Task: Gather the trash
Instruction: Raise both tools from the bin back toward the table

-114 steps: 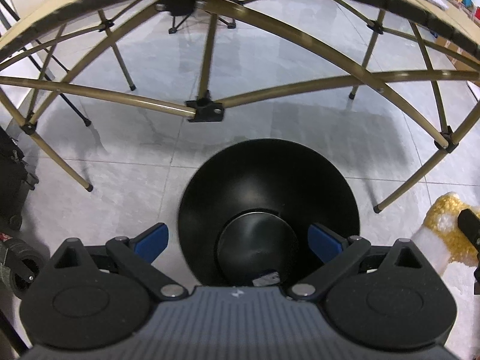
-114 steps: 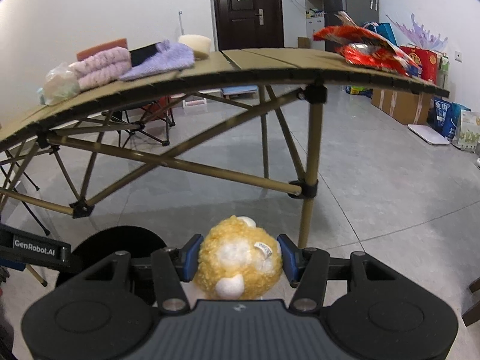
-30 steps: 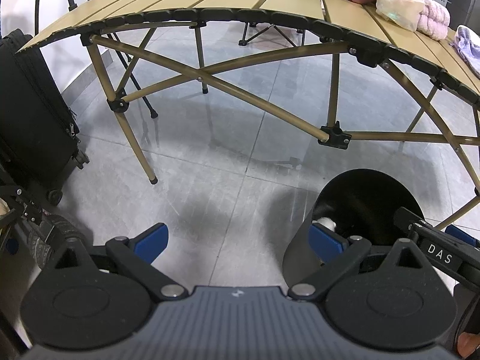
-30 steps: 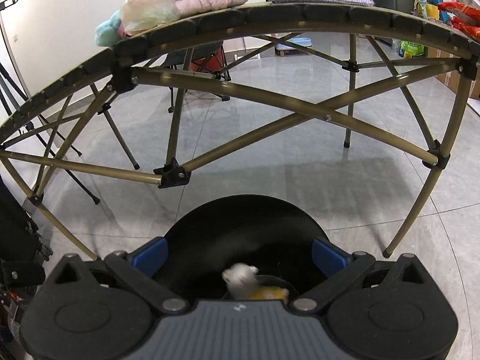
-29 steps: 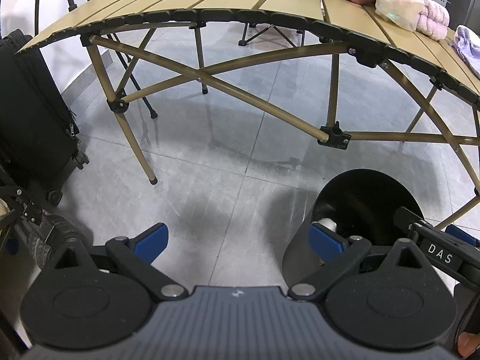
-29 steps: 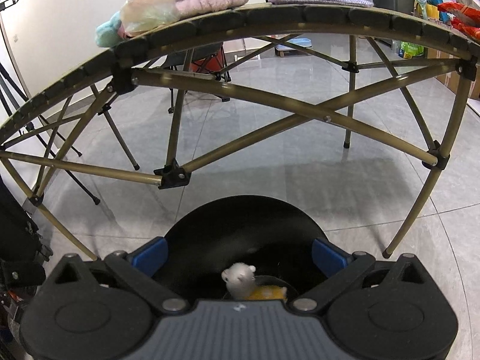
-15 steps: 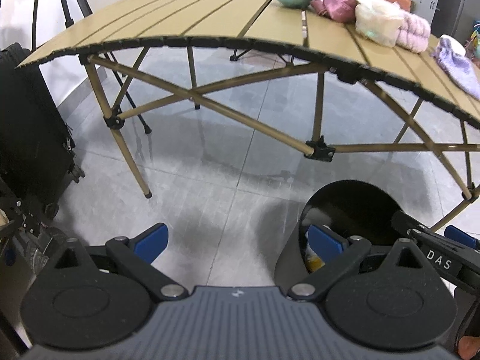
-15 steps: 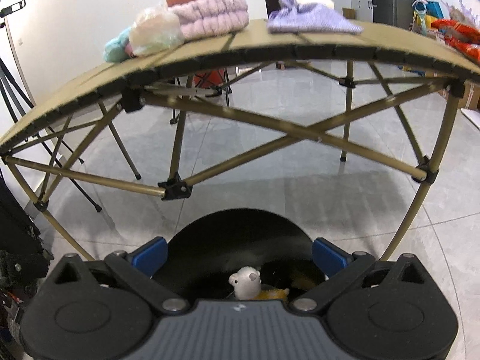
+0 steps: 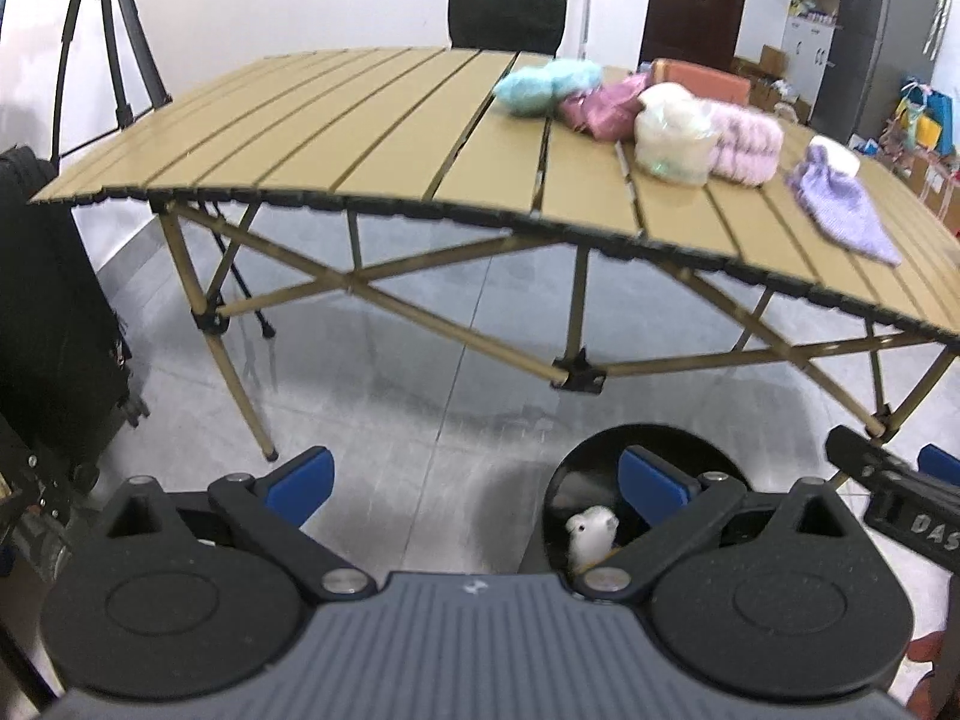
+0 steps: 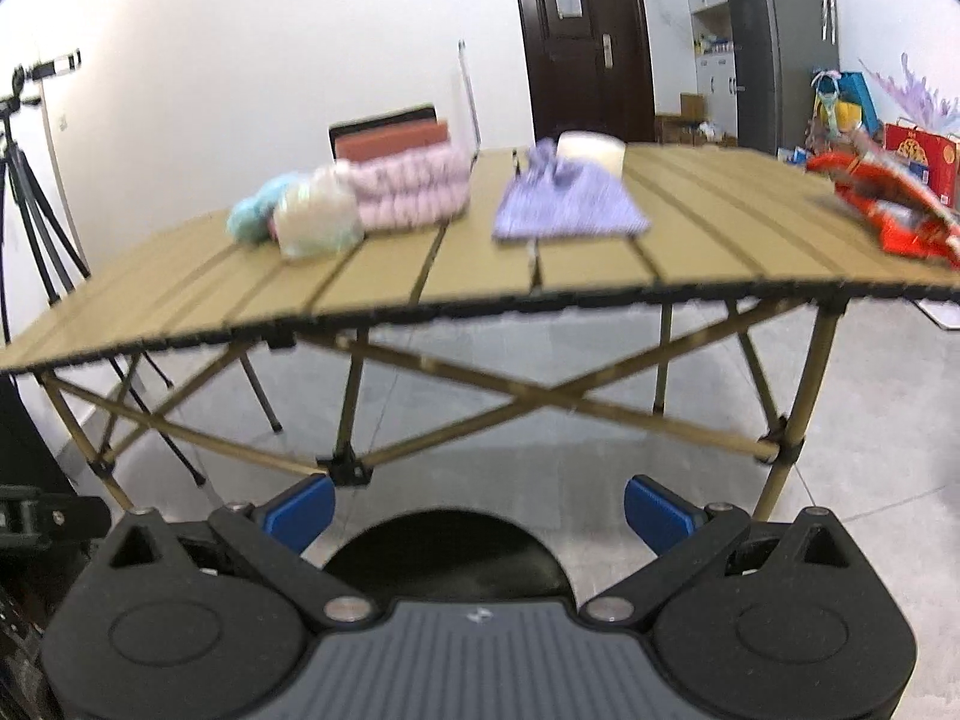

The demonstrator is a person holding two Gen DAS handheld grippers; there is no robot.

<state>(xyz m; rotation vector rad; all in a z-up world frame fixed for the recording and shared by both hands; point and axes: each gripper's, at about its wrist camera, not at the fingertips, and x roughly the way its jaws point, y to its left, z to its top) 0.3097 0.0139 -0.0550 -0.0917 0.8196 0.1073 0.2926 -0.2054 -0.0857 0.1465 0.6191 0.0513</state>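
On the far left, a black suitcase (image 9: 42, 312) and a tripod (image 9: 114, 54) stand close to the table (image 9: 336, 138); a wide swing of the left tongs (image 9: 474, 483) could knock them. These tongs are wide open and hold nothing.

On the table lies a row of soft things: a blue ball (image 9: 543, 84), a pink bundle (image 9: 600, 108), a bagged cream ball (image 9: 675, 138), a pink roll (image 9: 747, 147) and a purple knit piece (image 10: 564, 201). I think these are not trash, so taking one by mistake is a risk.

The black bin (image 9: 648, 450) stands on the floor in front of the table, and a small white toy (image 9: 591, 531) already lies inside it. The right tongs (image 10: 477, 510) hang just above the bin, also wide open and empty.

At the far right of the table lies a red wrapper (image 10: 888, 213), probably the next trash. It sits near the table edge, and it looks thin and slippery, so a careless pinch may push it down to the floor. The right view is blurred, so fast aiming may miss.
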